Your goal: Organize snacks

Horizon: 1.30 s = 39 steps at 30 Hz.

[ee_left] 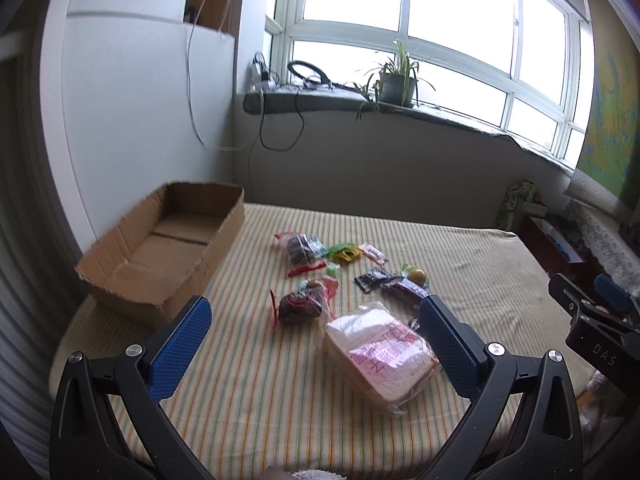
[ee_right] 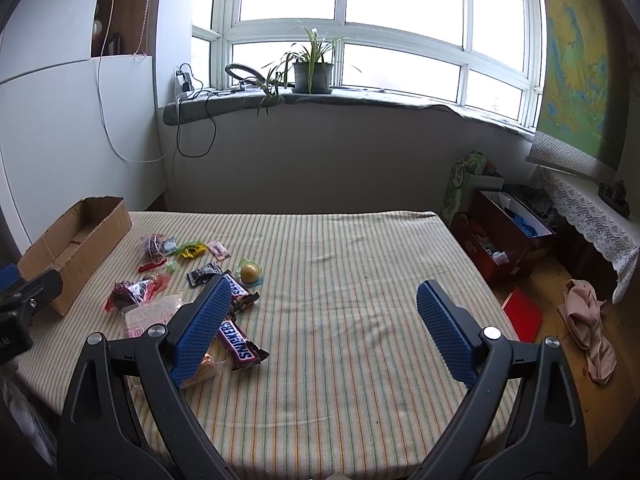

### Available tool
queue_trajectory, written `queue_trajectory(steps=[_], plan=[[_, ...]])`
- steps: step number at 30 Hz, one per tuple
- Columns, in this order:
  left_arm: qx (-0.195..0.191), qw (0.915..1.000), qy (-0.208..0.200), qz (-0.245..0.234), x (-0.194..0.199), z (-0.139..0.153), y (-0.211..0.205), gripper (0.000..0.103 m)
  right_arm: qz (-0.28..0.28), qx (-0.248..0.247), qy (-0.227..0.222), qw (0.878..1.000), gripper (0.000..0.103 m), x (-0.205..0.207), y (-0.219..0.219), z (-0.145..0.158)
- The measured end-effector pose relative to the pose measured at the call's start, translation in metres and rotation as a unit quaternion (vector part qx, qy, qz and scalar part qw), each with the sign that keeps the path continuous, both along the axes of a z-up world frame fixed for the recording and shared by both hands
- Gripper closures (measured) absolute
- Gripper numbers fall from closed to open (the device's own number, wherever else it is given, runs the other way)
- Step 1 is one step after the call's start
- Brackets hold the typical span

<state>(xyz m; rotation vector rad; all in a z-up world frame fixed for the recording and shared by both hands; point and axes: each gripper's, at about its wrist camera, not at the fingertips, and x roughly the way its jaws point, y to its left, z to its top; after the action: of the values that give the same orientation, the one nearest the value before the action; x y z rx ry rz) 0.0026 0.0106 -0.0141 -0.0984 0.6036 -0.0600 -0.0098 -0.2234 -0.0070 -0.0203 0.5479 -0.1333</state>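
Several snacks lie on the striped tablecloth (ee_left: 248, 392): a bagged bread loaf (ee_left: 380, 352), a dark cake in clear wrap (ee_left: 298, 306), a second wrapped cake (ee_left: 298, 250), small candies (ee_left: 344, 254), a yellow jelly cup (ee_left: 416, 274). Two Snickers bars (ee_right: 240, 344) show in the right wrist view. An empty cardboard box (ee_left: 168, 248) stands at the table's left. My left gripper (ee_left: 316, 316) is open above the loaf. My right gripper (ee_right: 324, 296) is open and empty over bare cloth, right of the snacks.
A windowsill with a potted plant (ee_right: 312, 68) and cables runs behind the table. Right of the table are a red box (ee_right: 504, 236), a red book (ee_right: 524, 314) and a cloth (ee_right: 592, 328) on the floor. A lace-covered shelf (ee_right: 592, 216) stands at far right.
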Motion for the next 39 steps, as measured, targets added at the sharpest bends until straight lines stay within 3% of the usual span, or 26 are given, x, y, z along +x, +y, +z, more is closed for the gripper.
queue_trajectory(steps=[9,13,18,23,28,31,39], plan=[[-0.005,0.9993,0.035,-0.009,0.002,-0.022,0.026,0.0,0.05,0.043,0.042,0.997,0.007,0.015,-0.013,-0.022],[0.003,0.9984,0.054,-0.013,0.0,-0.039,0.032,0.0,0.094,0.084,0.073,0.989,0.007,0.026,-0.014,-0.032],[-0.009,0.9976,0.067,-0.016,0.005,-0.048,0.039,0.0,0.114,0.075,0.079,0.988,0.007,0.036,0.005,-0.035],[-0.004,0.9975,0.049,-0.049,0.01,-0.044,0.04,0.0,0.134,0.097,0.099,0.981,0.007,0.049,0.024,-0.035],[0.007,0.9918,0.083,-0.097,0.02,-0.048,0.033,0.0,0.149,0.124,0.124,0.973,0.007,0.061,0.03,-0.046],[0.02,0.9885,0.104,-0.107,0.025,-0.055,0.024,0.0,0.157,0.115,0.129,0.972,0.007,0.065,0.032,-0.054],[0.001,0.9878,0.134,-0.079,0.023,-0.069,0.004,0.0,0.206,0.099,0.16,0.96,0.007,0.074,0.031,-0.062]])
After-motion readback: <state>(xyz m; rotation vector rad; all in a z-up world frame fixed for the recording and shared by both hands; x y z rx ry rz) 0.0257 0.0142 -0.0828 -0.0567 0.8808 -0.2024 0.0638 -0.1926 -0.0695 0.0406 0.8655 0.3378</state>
